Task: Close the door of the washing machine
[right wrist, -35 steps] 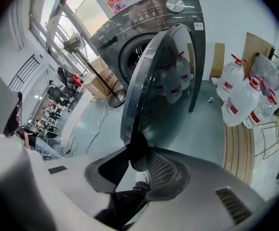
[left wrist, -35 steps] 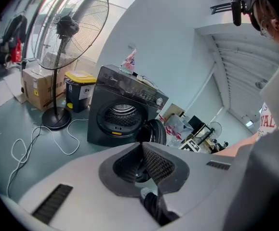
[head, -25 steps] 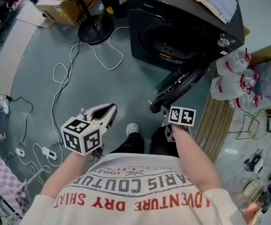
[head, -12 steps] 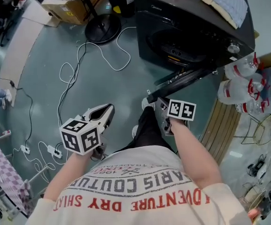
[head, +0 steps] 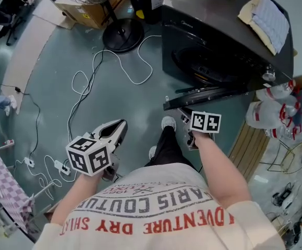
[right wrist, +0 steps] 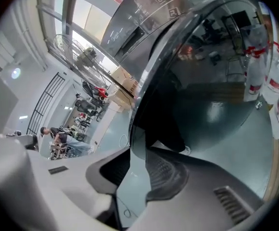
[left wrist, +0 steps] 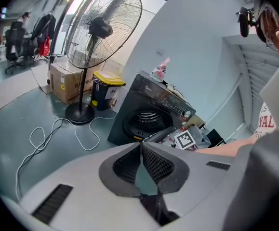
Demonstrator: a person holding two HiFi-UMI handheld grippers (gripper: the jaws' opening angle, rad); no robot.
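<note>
The black washing machine stands at the upper right, its drum open. Its door hangs partly open and shows edge-on as a dark bar in front of the drum. My right gripper is at the door's free end. In the right gripper view the door's rim runs down between the jaws, which are closing, and a gap still shows between the pads. My left gripper hangs over bare floor, well left of the door, shut on nothing; its tips meet. The left gripper view shows the machine ahead.
A standing fan's base and a white cable lie on the floor left of the machine. A cardboard box is beyond them. Plastic bottles sit right of the door. The person's shoe is below the door. A cloth lies on top.
The door has swung from sticking out toward me to lying nearly across the machine's front. Both grippers and the person moved toward the machine, and one leg stepped forward.
</note>
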